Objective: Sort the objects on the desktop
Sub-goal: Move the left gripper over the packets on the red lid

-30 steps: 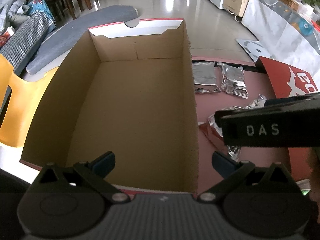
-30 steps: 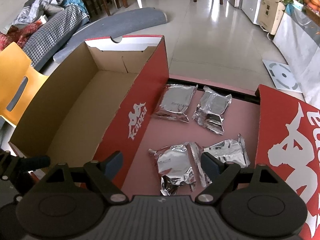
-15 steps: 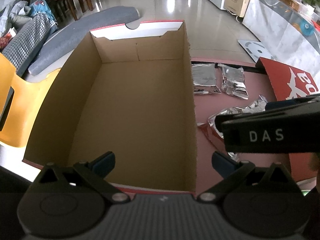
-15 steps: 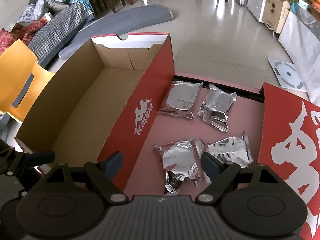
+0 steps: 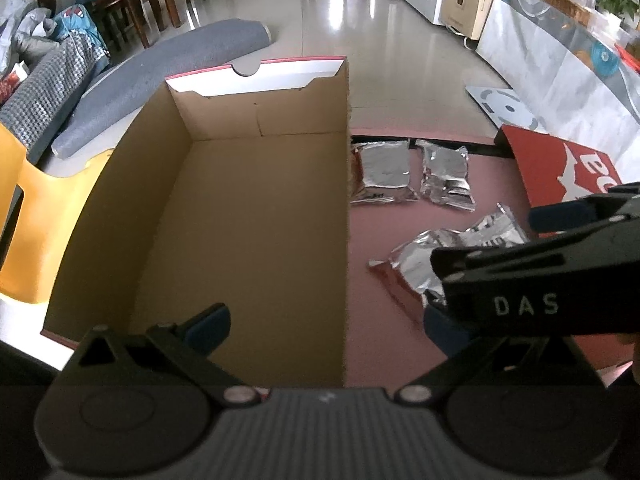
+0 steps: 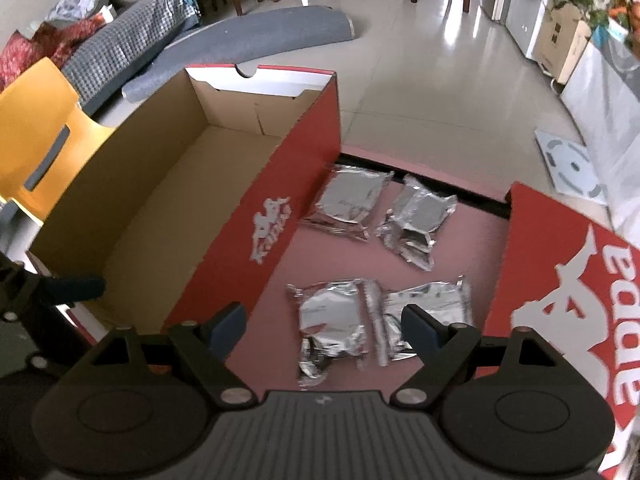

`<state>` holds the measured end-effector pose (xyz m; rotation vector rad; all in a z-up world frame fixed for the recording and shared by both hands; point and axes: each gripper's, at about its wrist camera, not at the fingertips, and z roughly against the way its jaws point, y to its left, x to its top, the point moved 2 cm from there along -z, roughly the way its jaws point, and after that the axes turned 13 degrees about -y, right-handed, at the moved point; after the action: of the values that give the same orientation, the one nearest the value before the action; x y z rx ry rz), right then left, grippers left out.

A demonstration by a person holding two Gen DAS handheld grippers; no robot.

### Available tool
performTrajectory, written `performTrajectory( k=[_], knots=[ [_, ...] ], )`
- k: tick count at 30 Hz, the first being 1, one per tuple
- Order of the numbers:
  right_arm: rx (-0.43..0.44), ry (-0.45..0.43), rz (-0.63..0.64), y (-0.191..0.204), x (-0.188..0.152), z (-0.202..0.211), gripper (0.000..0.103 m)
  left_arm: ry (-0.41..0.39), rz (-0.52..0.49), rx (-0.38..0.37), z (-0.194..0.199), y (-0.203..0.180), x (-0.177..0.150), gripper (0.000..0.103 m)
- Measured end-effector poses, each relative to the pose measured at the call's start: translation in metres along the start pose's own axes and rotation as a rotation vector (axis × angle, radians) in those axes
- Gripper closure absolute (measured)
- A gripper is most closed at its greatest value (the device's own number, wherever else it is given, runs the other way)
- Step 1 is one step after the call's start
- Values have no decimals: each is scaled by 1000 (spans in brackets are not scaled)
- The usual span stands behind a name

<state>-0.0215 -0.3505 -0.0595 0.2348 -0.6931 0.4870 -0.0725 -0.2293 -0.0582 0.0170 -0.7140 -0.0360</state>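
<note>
Sorting not started: box (image 6: 160, 216) empty, four foil packets (image 6: 332, 320) at its 3 o'clock; both grippers (image 6: 322, 326) released.

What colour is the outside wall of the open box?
Red, with a white logo; right wrist view shows it best.
</note>
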Motion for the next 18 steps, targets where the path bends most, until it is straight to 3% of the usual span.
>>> performTrajectory(
  k=[12, 18],
  knots=[
    [-9, 6, 80, -16, 2, 6, 19, 12, -2, -24, -2, -21, 5, 0],
    [-45, -42, -19, -47, 10, 13, 21, 0, -13, -35, -2, -36, 10, 0]
  ],
)
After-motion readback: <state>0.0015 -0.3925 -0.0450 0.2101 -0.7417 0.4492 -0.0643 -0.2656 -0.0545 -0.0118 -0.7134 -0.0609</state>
